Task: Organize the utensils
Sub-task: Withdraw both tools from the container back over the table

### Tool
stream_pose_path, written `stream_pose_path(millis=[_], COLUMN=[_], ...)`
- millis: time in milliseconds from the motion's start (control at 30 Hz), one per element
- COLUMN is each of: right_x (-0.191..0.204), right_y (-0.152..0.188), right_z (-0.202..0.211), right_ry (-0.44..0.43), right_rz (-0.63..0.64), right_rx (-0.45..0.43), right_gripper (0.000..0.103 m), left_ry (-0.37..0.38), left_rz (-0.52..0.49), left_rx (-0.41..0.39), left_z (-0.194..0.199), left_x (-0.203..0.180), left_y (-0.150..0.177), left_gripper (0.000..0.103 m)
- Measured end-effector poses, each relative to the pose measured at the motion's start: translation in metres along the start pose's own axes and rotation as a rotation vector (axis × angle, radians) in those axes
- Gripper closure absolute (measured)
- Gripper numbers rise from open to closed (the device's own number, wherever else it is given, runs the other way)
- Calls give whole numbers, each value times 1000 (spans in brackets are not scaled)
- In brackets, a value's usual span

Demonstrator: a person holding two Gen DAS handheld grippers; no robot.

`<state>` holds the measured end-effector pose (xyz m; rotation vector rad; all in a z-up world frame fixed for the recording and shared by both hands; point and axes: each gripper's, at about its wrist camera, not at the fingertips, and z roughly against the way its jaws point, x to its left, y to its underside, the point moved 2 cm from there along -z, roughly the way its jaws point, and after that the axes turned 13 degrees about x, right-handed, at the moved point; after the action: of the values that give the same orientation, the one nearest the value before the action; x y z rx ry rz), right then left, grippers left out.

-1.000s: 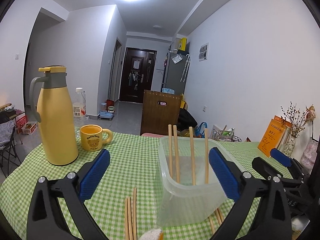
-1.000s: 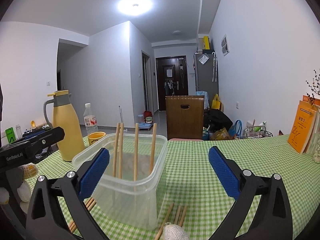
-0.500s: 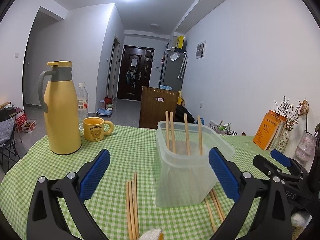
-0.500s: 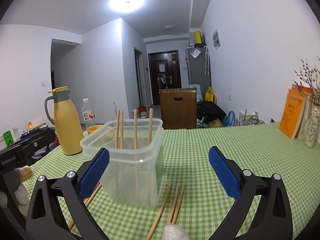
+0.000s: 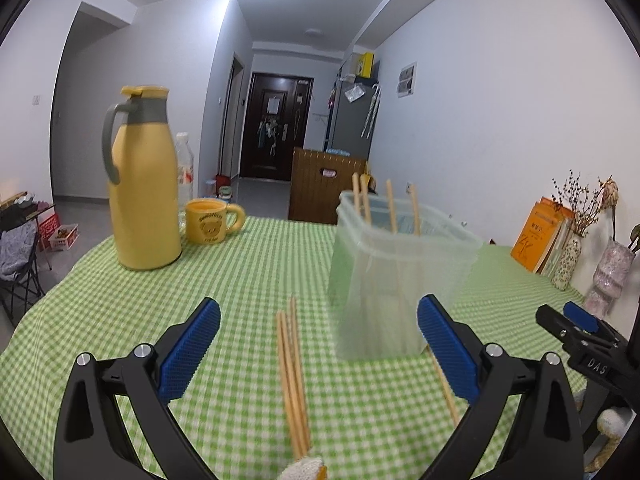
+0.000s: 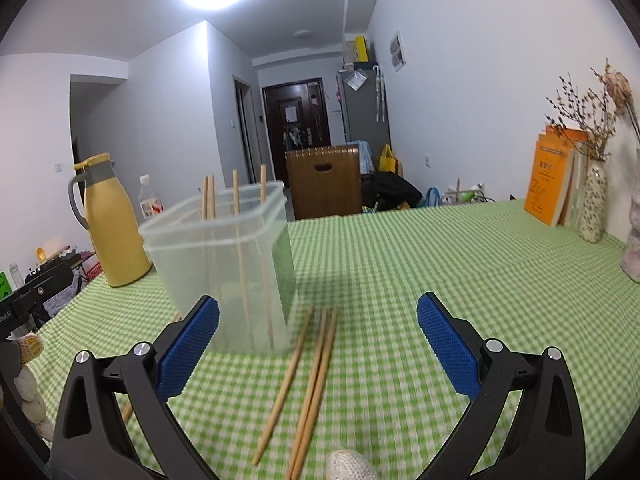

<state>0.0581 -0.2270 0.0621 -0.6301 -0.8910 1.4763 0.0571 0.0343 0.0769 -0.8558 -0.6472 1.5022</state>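
A clear plastic container (image 5: 400, 276) (image 6: 224, 268) stands on the green checked tablecloth (image 5: 256, 280) with several wooden chopsticks (image 5: 390, 212) (image 6: 236, 196) upright inside. Loose chopsticks (image 5: 294, 376) lie flat in front of my left gripper (image 5: 318, 352), which is open and empty above them. More loose chopsticks (image 6: 308, 376) lie before my right gripper (image 6: 318, 350), also open and empty, just right of the container. The right gripper (image 5: 576, 328) shows at the left wrist view's right edge.
A yellow thermos (image 5: 140, 184) (image 6: 110, 220), a yellow mug (image 5: 212, 222) and a water bottle (image 5: 185, 168) stand at the back left. Orange books (image 6: 554, 180) and vases with dried flowers (image 6: 594, 204) line the right wall. A wooden chair back (image 6: 324, 184) is beyond the table.
Both grippers have pulled back and lowered away from the container, so the loose chopsticks on the cloth now lie fully in view between their fingers. Both stayed open.
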Motion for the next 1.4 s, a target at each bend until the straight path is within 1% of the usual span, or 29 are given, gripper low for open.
stream_pose_path(millis=[167, 300, 500, 567, 700, 867, 1167, 1300, 1400], right_x=[5, 9, 10, 11, 16, 18, 21, 20, 17], right_y=[16, 29, 42, 46, 47, 47, 48, 47, 44], right_z=[0, -2, -12, -12, -7, -1, -2, -6, -19], right_ry=[20, 19, 35, 36, 28, 25, 35, 47, 57], right_rz=[10, 40, 73, 80, 103, 113, 119, 109, 80], right_rx=[21, 33, 35, 26, -11, -41, -39, -15, 78], right_gripper=[7, 7, 7, 7, 7, 7, 7, 7, 7], left_ry=[-45, -74, -125, -120, -113, -127, -147, -147, -145], left_rz=[21, 51, 21, 15, 23, 22, -23, -20, -15], left_rx=[30, 62, 54, 53, 24, 19, -16, -20, -22], left_z=[-4, -12, -25, -26, -22, -21, -14, -13, -12], left_x=[19, 31, 31, 29, 30, 28, 16, 16, 17], left_y=[20, 37, 55, 56, 55, 54, 57, 57, 57], left_gripper=[7, 7, 7, 7, 7, 7, 7, 7, 7])
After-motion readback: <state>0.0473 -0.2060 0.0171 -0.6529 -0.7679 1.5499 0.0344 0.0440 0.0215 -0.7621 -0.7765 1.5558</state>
